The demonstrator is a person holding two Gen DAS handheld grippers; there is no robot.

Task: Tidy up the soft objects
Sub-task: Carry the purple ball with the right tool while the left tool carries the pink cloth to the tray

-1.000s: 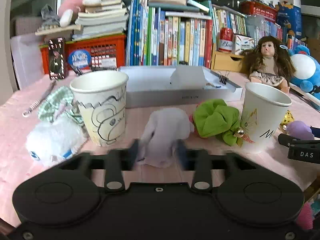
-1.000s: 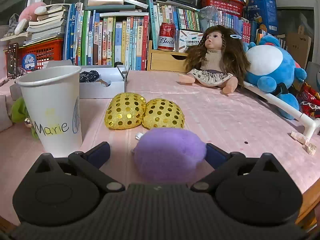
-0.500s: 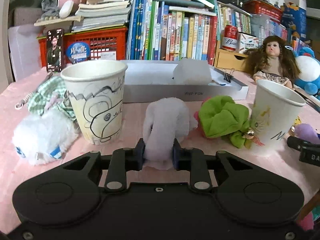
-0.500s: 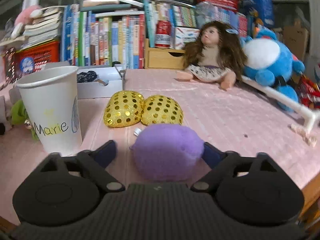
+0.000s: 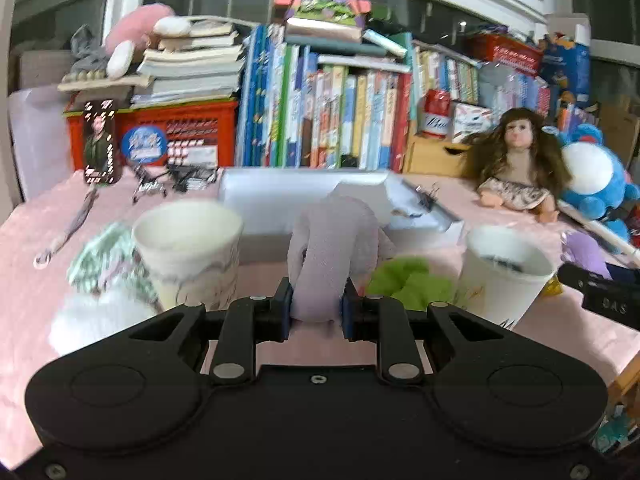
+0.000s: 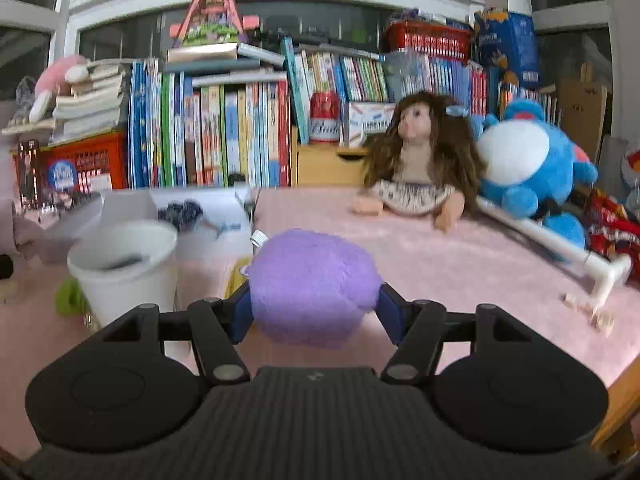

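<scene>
Two soft things are lifted: my left gripper (image 5: 313,309) pinches the pale scrunchie (image 5: 335,258), right of the drawn-on cup (image 5: 188,252); my right gripper (image 6: 314,314), closing, squeezes the purple pompom (image 6: 312,288).

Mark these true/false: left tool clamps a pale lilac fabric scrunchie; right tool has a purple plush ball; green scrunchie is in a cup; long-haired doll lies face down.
1. Left tool clamps the pale lilac fabric scrunchie: true.
2. Right tool has the fluffy purple plush ball between its closing jaws: true.
3. Green fabric scrunchie is in a cup: false, it lies on the pink tablecloth.
4. Long-haired doll lies face down: false, it sits upright.
</scene>
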